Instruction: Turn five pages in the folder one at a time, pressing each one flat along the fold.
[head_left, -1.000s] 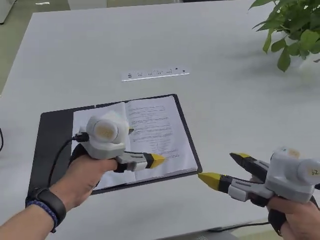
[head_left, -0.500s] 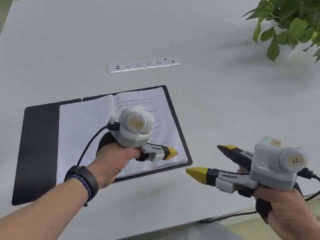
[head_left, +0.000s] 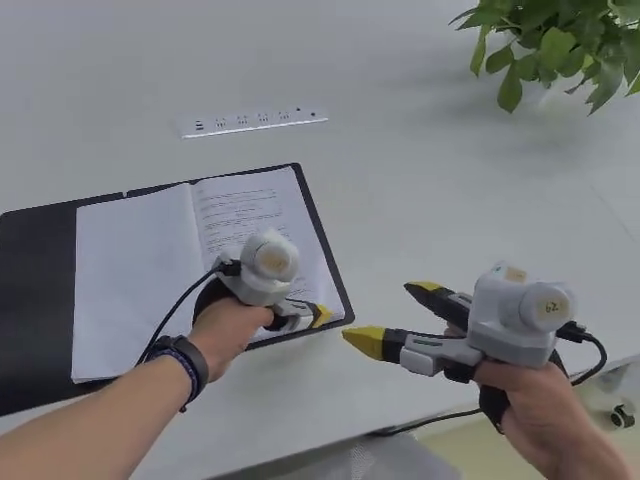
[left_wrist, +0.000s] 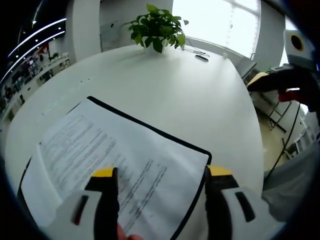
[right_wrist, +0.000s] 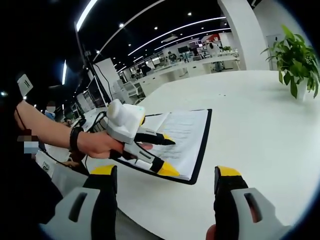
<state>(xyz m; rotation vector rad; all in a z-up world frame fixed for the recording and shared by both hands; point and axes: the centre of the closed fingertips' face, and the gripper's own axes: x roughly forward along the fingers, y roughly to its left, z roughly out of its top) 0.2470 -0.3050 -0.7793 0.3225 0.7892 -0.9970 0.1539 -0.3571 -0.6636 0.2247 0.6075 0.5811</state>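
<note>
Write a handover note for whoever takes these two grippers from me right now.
Left gripper: open, jaws at the lower right corner of the printed page, nothing gripped.
Right gripper: open, empty, over the table to the right of the folder.
The folder lies open and flat.
Done: turned pages cannot be counted from here.
Left: probably grip that corner, turn the page, press along the fold, up to five.

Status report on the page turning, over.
Left gripper open over the folder, right page's near corner. Right gripper open, beside it. Power strip, plant well away.
</note>
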